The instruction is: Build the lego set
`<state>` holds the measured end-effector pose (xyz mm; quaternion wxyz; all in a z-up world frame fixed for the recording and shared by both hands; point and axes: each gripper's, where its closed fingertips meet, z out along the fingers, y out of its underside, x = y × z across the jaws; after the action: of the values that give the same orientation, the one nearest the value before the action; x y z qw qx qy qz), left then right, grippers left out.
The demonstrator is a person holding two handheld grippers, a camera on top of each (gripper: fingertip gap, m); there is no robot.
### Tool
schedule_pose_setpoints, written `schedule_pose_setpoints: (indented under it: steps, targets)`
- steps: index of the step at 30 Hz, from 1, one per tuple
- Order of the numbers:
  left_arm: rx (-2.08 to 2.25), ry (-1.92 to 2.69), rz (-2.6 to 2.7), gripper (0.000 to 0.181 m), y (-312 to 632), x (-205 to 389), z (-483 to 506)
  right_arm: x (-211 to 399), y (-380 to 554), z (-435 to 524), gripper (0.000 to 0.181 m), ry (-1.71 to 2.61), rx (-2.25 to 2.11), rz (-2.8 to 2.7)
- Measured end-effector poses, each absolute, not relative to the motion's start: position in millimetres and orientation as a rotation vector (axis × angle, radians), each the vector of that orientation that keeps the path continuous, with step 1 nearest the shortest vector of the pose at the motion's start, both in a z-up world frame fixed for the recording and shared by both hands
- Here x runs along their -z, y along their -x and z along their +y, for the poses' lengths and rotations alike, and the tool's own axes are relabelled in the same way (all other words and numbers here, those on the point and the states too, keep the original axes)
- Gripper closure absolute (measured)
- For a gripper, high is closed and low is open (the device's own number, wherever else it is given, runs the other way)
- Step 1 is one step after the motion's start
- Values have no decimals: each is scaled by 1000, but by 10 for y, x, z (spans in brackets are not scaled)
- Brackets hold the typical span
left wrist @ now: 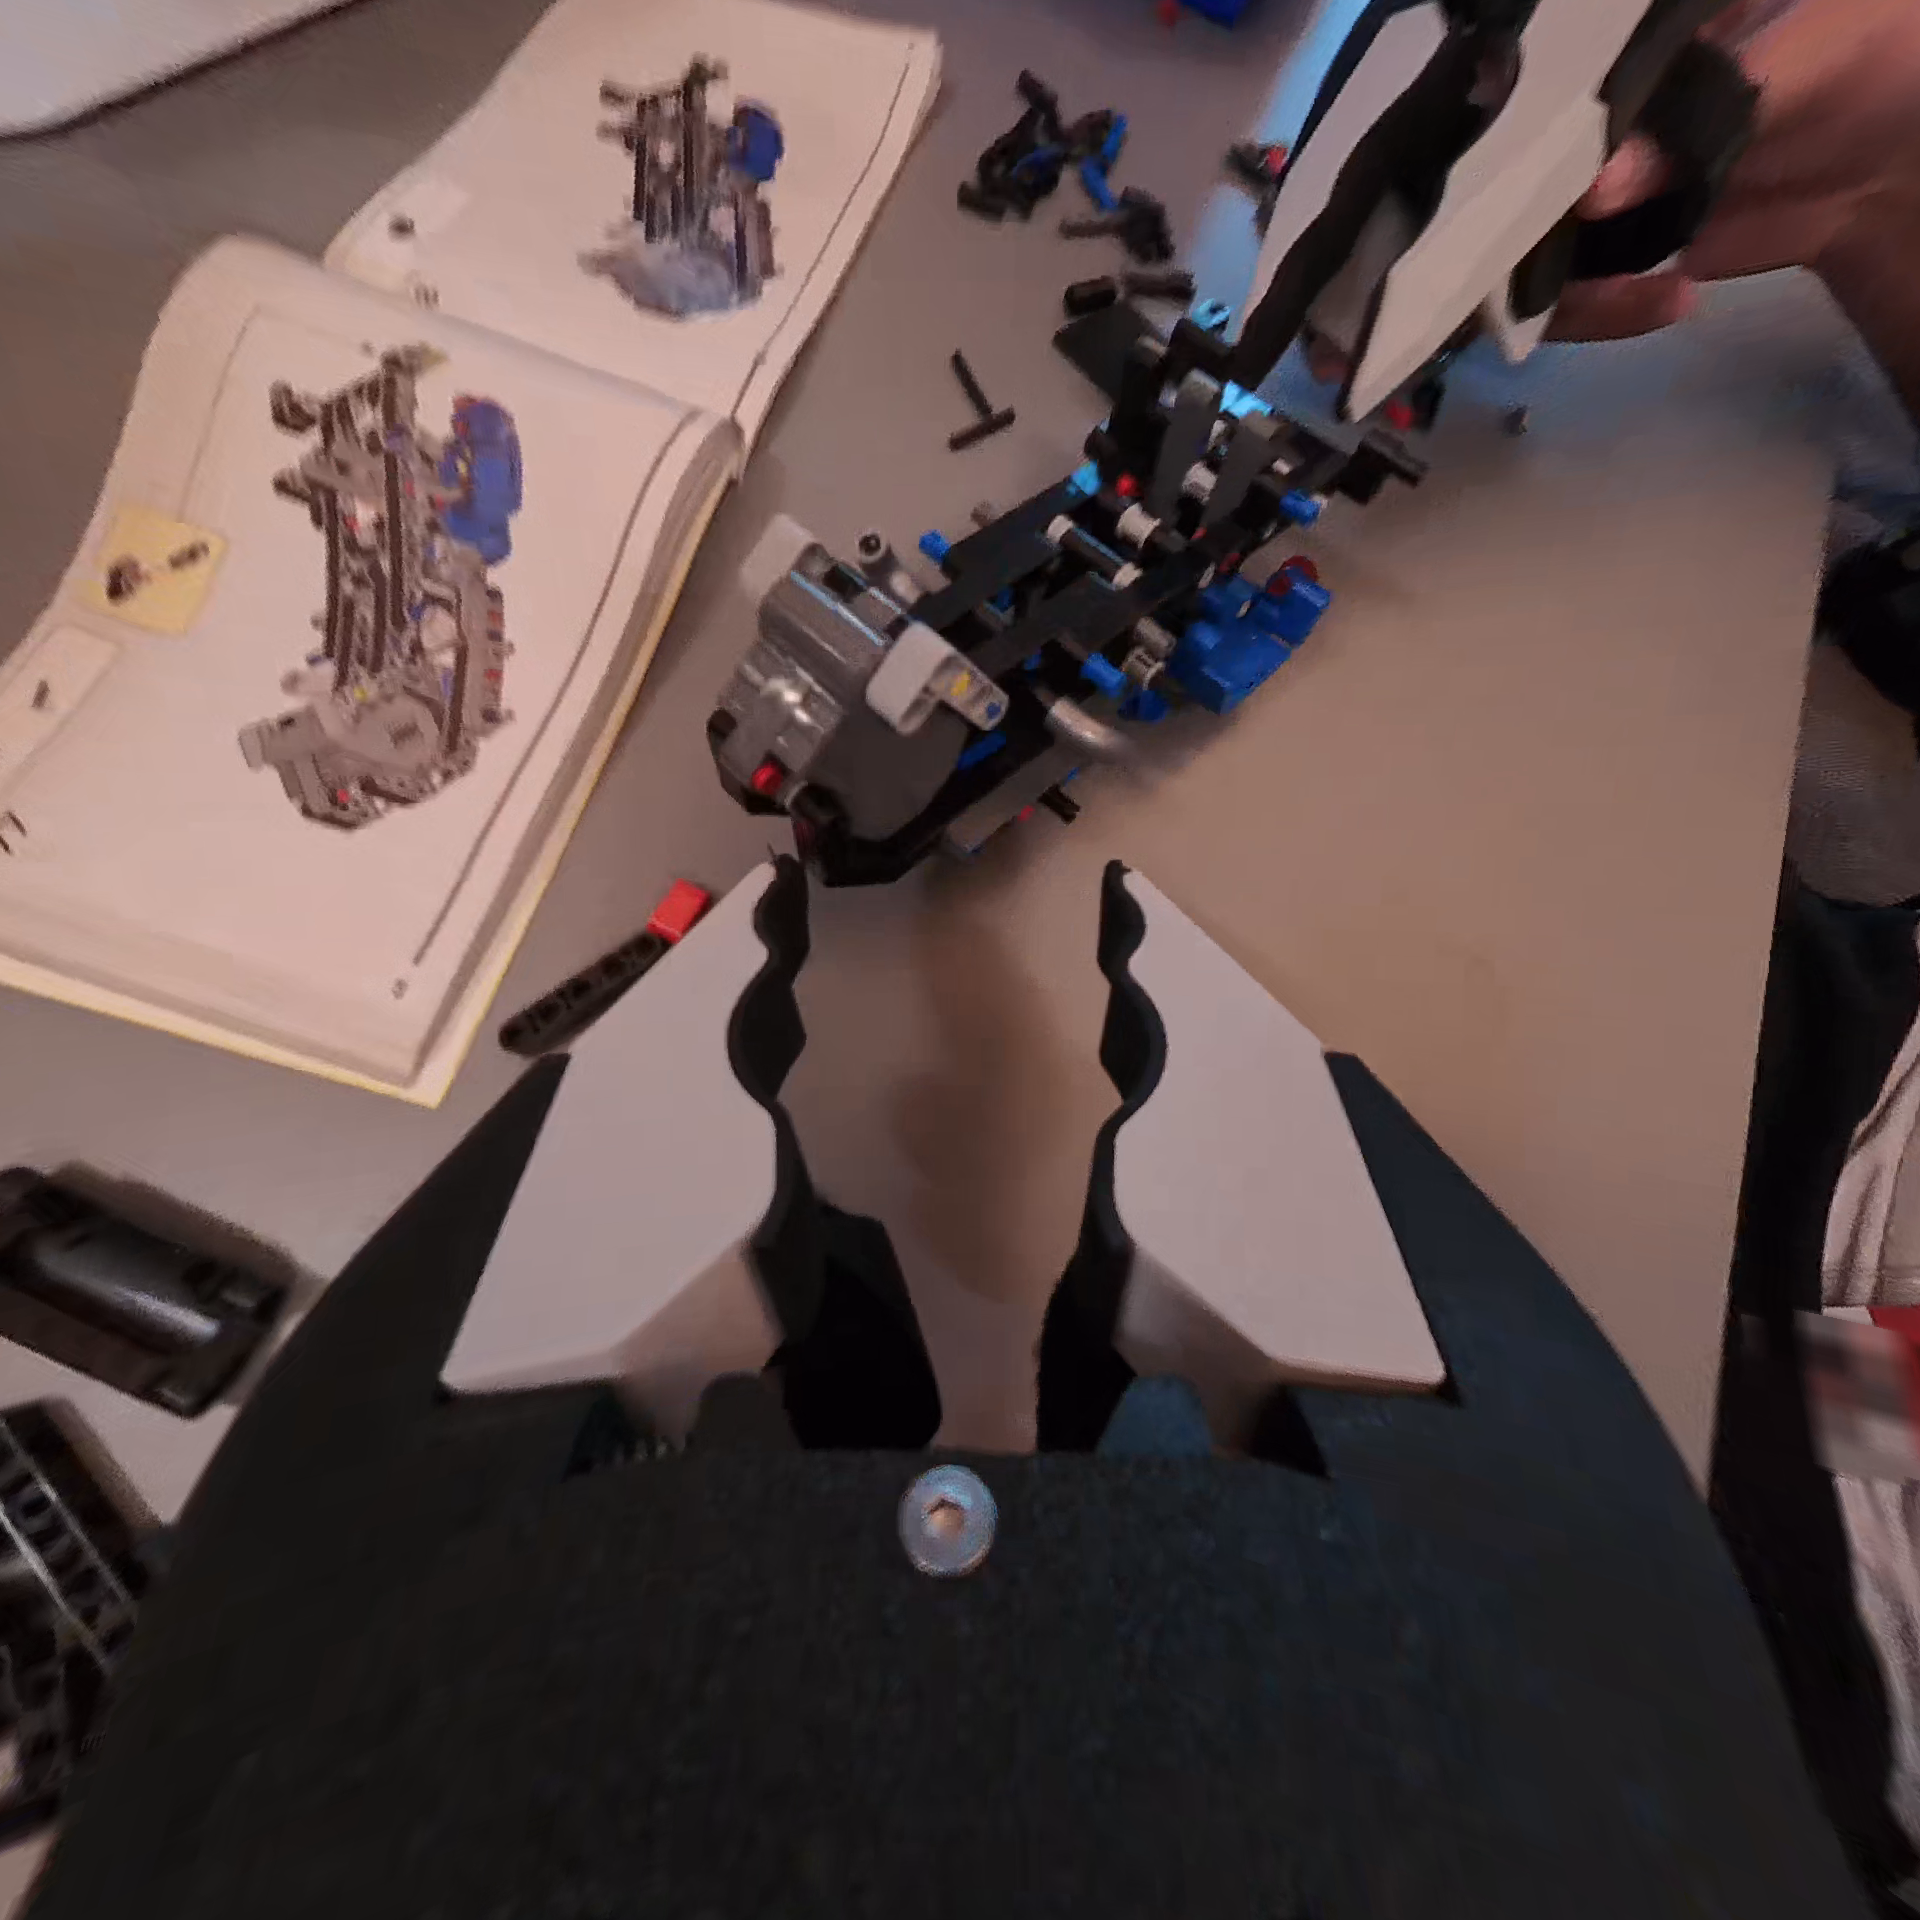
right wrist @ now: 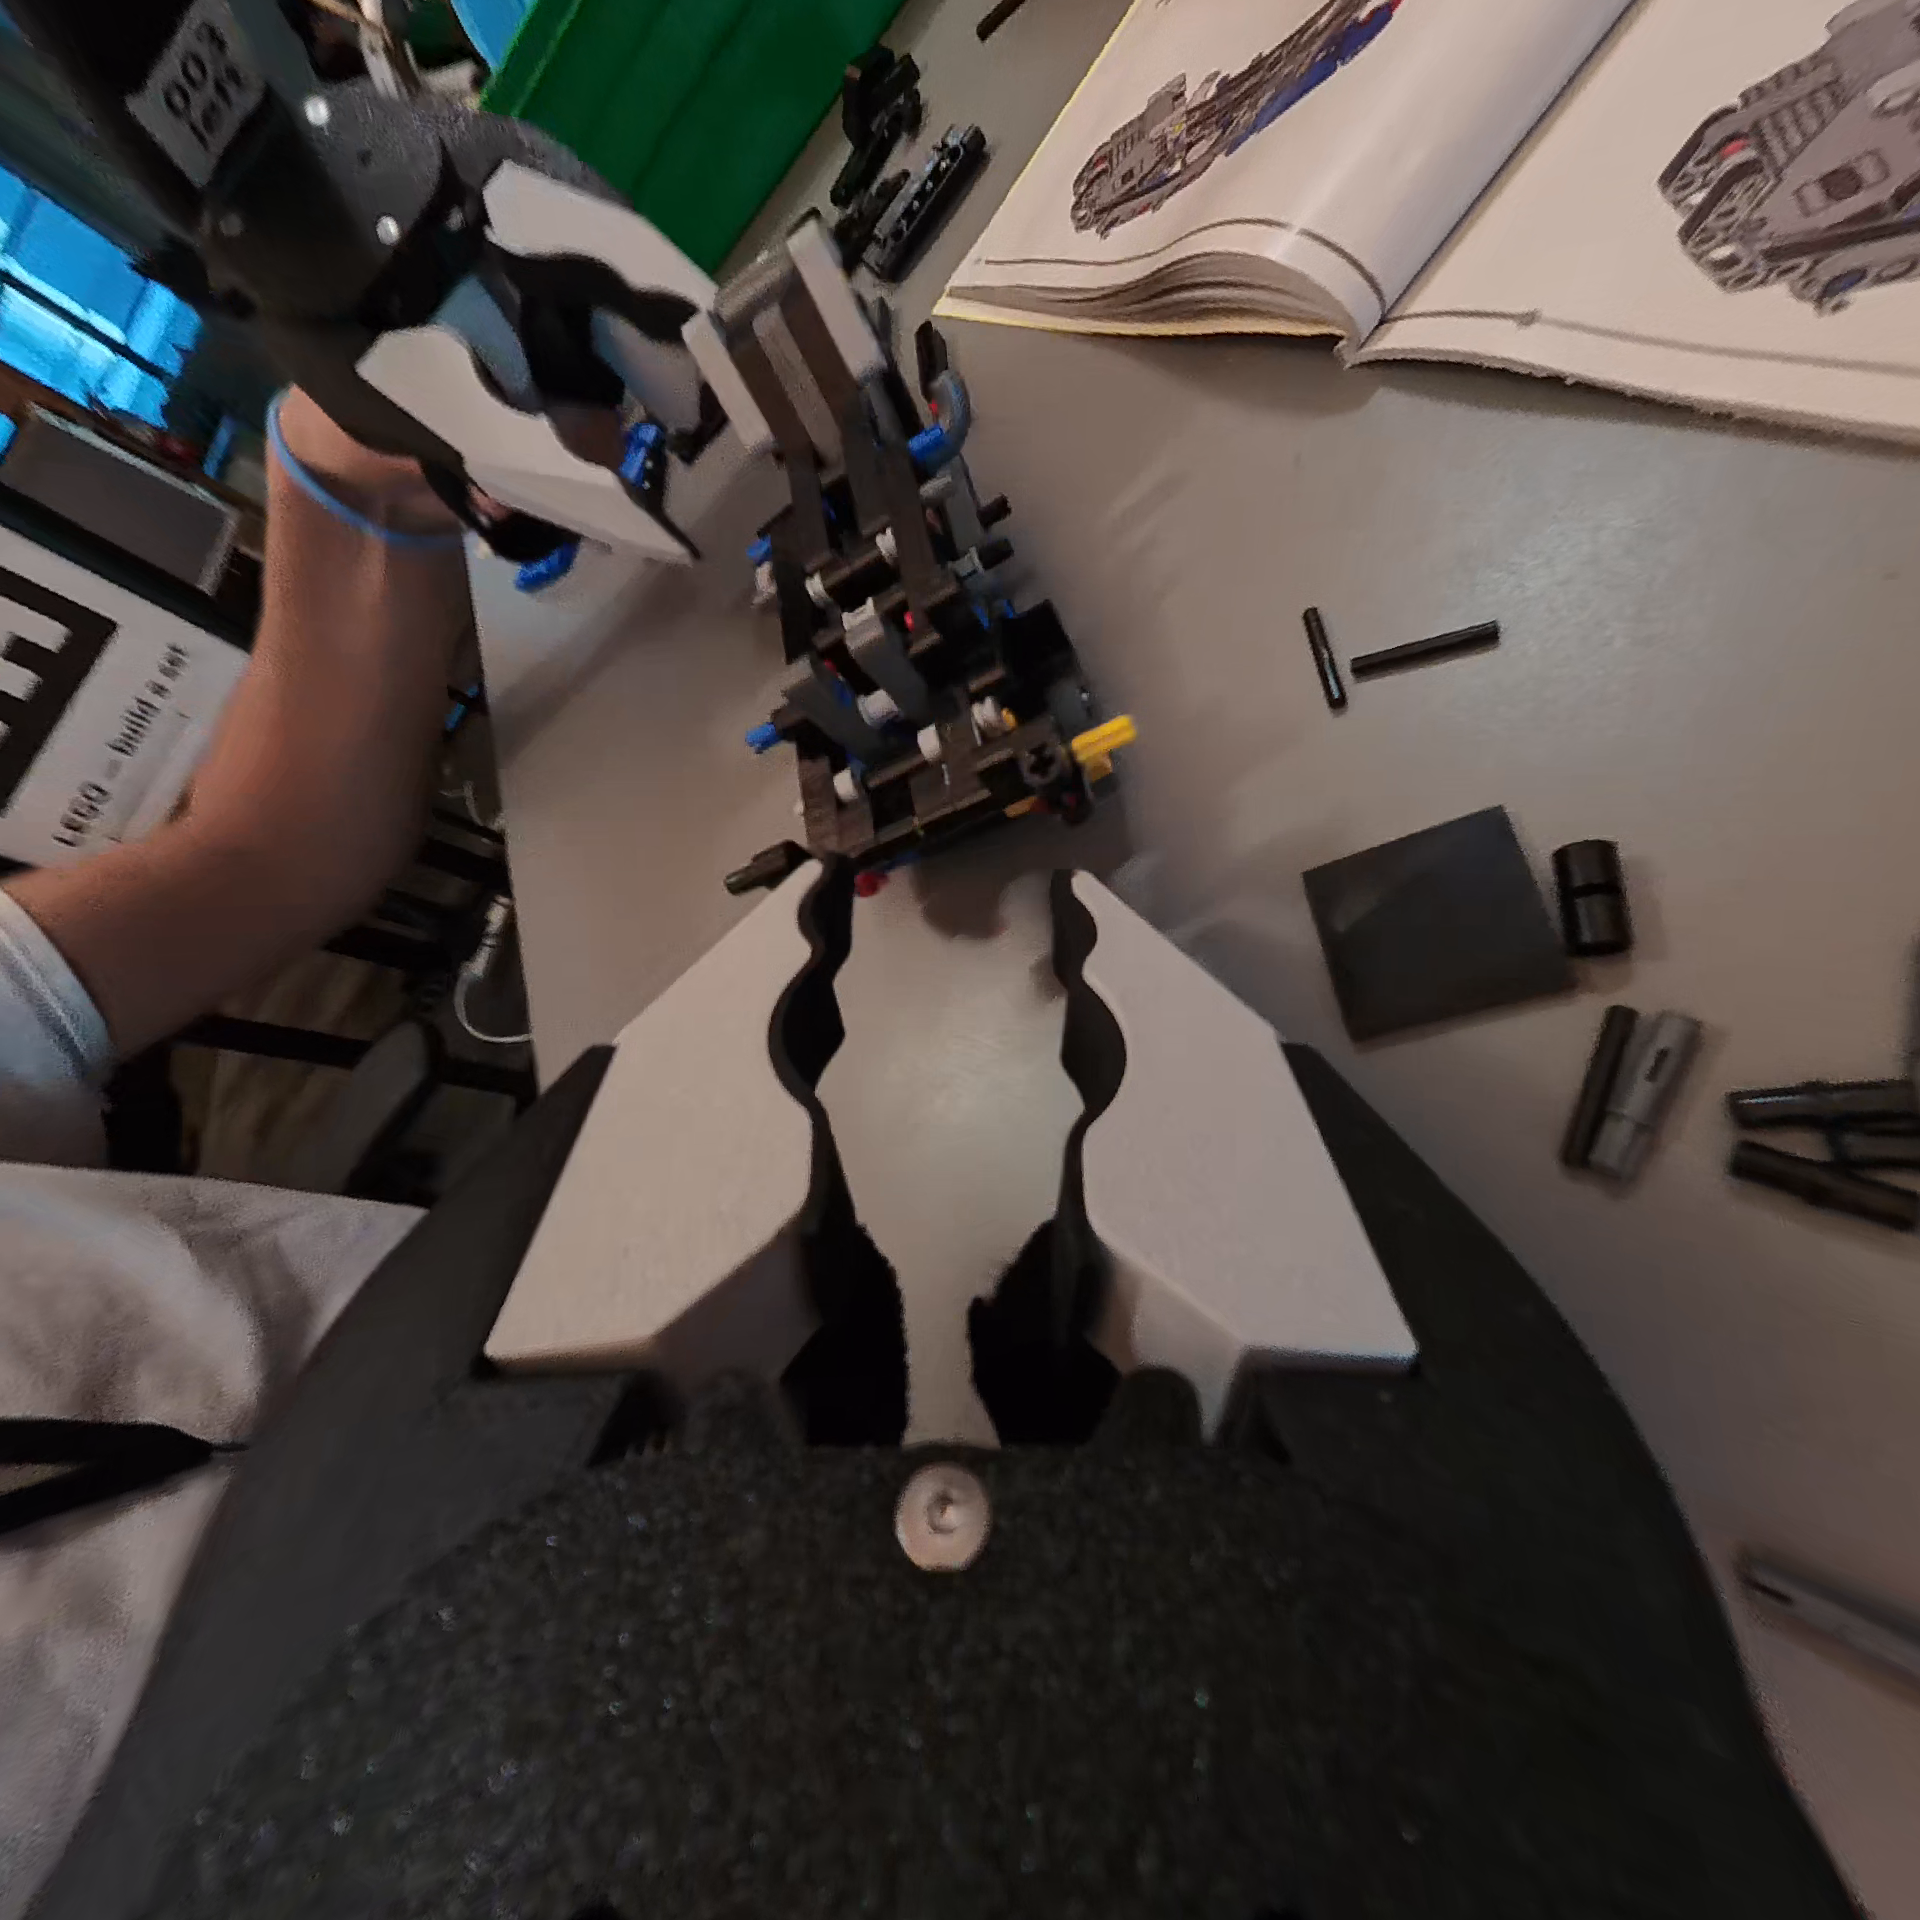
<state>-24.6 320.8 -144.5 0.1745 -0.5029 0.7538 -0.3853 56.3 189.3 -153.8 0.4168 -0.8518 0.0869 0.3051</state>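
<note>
A half-built lego model (left wrist: 987, 644) of black, grey and blue parts lies on the grey table (left wrist: 1455, 935). My left gripper (left wrist: 948, 883) is open and empty, with its tips just short of the model's grey end. My right gripper (right wrist: 948, 883) is open and empty, with its tips just before the model's (right wrist: 904, 644) black end, which has a yellow pin. Each gripper also shows in the other's view: the right one (left wrist: 1382, 260) at the far end of the model, and the left one (right wrist: 540, 364) beside the grey end.
An open instruction booklet (left wrist: 364, 623) lies left of the model. A black beam (left wrist: 582, 997) with a red piece (left wrist: 681, 909) lies by my left finger. Loose black pieces (left wrist: 1060, 177), black axles (right wrist: 1423, 649), a black square panel (right wrist: 1434, 925) and connectors (right wrist: 1631, 1091) lie around. The table edge (right wrist: 499, 790) is close. There is about 15 cm between the tips of the two grippers.
</note>
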Motion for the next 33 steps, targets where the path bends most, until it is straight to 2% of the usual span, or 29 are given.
schedule_pose_setpoints:
  steps: [1, 3, 6, 10, 12, 24, 29, 33]
  targets:
    - [1130, 1370, 2131, 125, 223, 1417, 3228, 1540, -583, 1891, 143, 2147, -734, 193]
    - [1205, 1263, 2137, 113, 173, 1368, 3250, 1517, -573, 1890, 143, 2153, -710, 147]
    - [1291, 1144, 2177, 105, 64, 1332, 3232, 1515, -452, 1861, 143, 2173, -730, 95]
    - [1332, 1037, 2319, 112, -38, 1429, 3140, 1521, -288, 1918, 141, 2146, -803, 81]
    - [1331, 1035, 2339, 126, -94, 1457, 3140, 1494, -274, 1957, 141, 2117, -804, 83]
    - [1105, 1494, 2019, 127, 342, 1465, 3155, 1321, -697, 1950, 140, 2090, -689, 58]
    - [1098, 1603, 1850, 131, 544, 1453, 3036, 1499, -331, 1861, 138, 2204, -575, -139]
    - [1021, 1590, 1783, 135, 645, 1463, 2959, 1551, -262, 2002, 144, 2170, -325, -40]
